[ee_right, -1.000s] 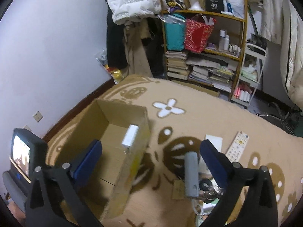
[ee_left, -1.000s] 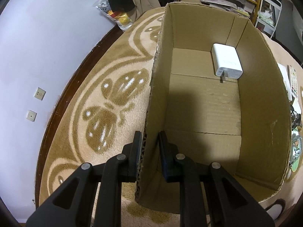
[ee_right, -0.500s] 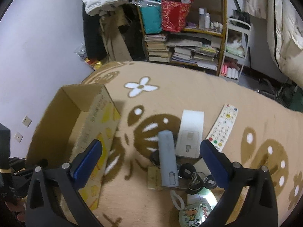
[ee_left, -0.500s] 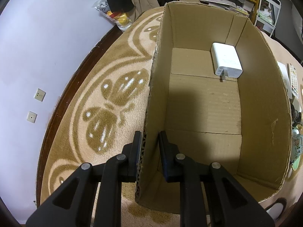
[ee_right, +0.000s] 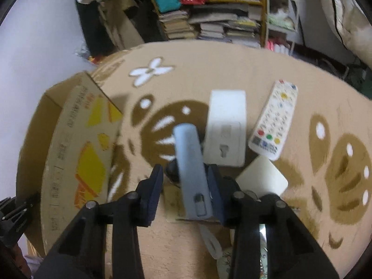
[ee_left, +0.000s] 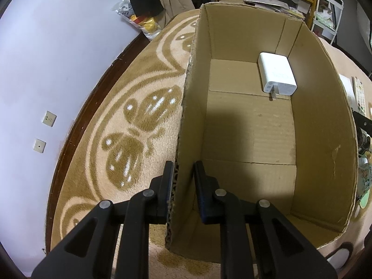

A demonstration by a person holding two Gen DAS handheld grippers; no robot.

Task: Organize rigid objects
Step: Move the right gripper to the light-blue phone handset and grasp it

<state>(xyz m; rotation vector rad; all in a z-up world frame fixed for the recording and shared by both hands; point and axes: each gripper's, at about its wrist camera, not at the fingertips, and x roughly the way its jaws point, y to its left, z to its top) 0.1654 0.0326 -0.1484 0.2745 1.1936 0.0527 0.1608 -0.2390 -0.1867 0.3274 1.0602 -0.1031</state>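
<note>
An open cardboard box [ee_left: 325,121] stands on the rug, with a white plug charger [ee_left: 276,76] lying at its far end. My left gripper [ee_left: 184,181] is shut on the box's near left wall, one finger outside and one inside. In the right wrist view the box [ee_right: 76,144] is at the left. My right gripper [ee_right: 184,186] is low over a pile and straddles a grey-blue bar-shaped device [ee_right: 190,160]. Its right finger is against the bar, its left finger stands a little apart, so it is open.
A white carton [ee_right: 226,125], a white remote [ee_right: 274,118] and a white square pad [ee_right: 262,179] lie right of the bar, with small dark items under it. Cluttered shelves [ee_right: 220,23] and a wall [ee_left: 46,69] border the patterned rug [ee_right: 232,69].
My right gripper has swung from the box toward the pile, dropped low, and narrowed its wide-open fingers around the grey-blue bar. My left gripper keeps its hold on the box wall.
</note>
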